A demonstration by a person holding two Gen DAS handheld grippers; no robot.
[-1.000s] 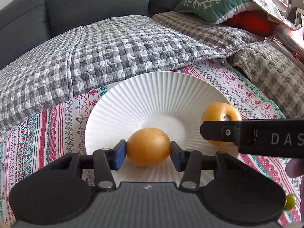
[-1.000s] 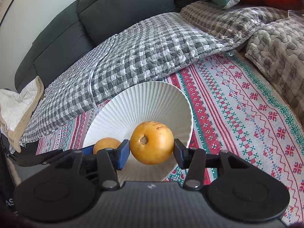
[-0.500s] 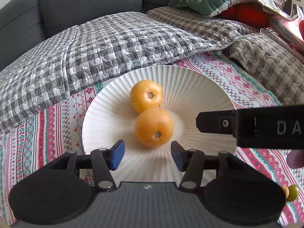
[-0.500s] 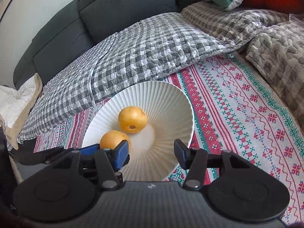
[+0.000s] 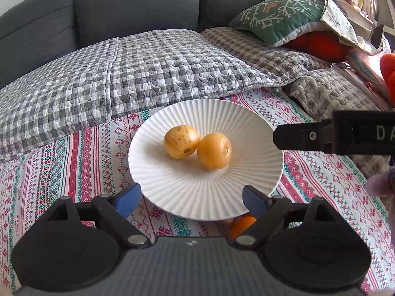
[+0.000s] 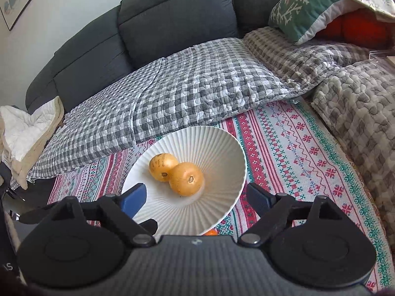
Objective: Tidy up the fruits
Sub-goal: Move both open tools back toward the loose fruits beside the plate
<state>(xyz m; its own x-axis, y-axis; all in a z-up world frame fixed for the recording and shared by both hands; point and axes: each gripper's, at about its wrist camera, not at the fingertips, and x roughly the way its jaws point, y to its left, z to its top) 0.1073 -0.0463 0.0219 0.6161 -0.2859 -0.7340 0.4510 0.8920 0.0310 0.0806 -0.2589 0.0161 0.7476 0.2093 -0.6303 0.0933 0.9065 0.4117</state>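
The white ribbed ceramic plate [image 5: 187, 197] is sitting on the red, green and white patterned woven cloth [image 5: 81, 153]. It is holding two round yellow-orange fruits that are touching each other near its centre: the speckled yellow fruit [image 5: 181, 141] on the left and the smooth yellow-orange fruit [image 5: 214, 151] on the right. A small orange fruit [image 5: 240, 224] is lying on the cloth just beside the plate's near rim, partly hidden by the tool.

The left gripper [image 5: 191, 198] is hanging over the near rim of the plate. Its jaws have just been opening and are now standing wide apart, with nothing between the blue pads and no contact with either fruit.

The right gripper [image 6: 196, 196] is hanging over the same plate [image 6: 237, 153]. Its jaws have likewise just been opening, are spread wide, and are gripping nothing.
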